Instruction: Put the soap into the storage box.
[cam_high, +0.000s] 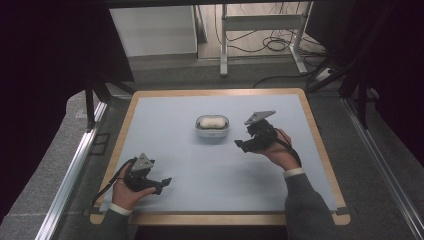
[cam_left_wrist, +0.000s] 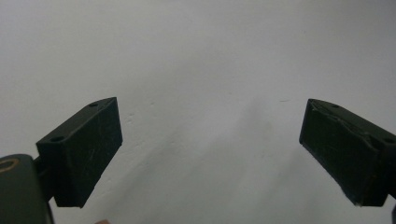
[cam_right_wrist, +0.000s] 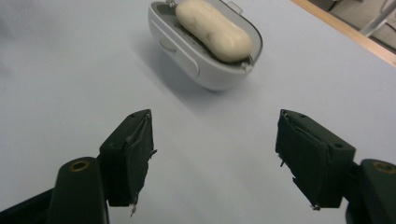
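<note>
Tongs spread and empty: the right tongs (cam_high: 242, 145), held in the person's right hand (cam_high: 280, 150), hang just right of a white soap dish (cam_high: 212, 127) near the middle of the pale blue table (cam_high: 210, 170), their pads apart with nothing between them and touching nothing. From the right gripper view the dish (cam_right_wrist: 205, 46) lies beyond the black pads (cam_right_wrist: 130, 158), well clear of the tips, and a cream oval bar of soap (cam_right_wrist: 214, 29) rests inside it. The dish's far edge is cut off at the top of that view, and a small tab or hinge on its rim is too small to make out. Seen from the high view, the dish's long axis runs left to right across the table, and the soap (cam_high: 212, 122) lies along the same line; its open top faces up. Whether the bar touches the dish walls cannot be told from the high view.

Near the table's near left corner, the left tongs (cam_high: 162, 182) sit low in the person's left hand (cam_high: 125, 192), tips pointing right, well apart from the dish. In the left gripper view the left tongs' pads (cam_left_wrist: 84, 154) stand wide apart over bare table (cam_left_wrist: 201, 70), gripping nothing; the right-hand pad is clipped by the frame edge. Dark curtains at either side of the high view hide the room's edges, and a cable (cam_high: 107, 185) trails from the left tongs toward the near edge.
</note>
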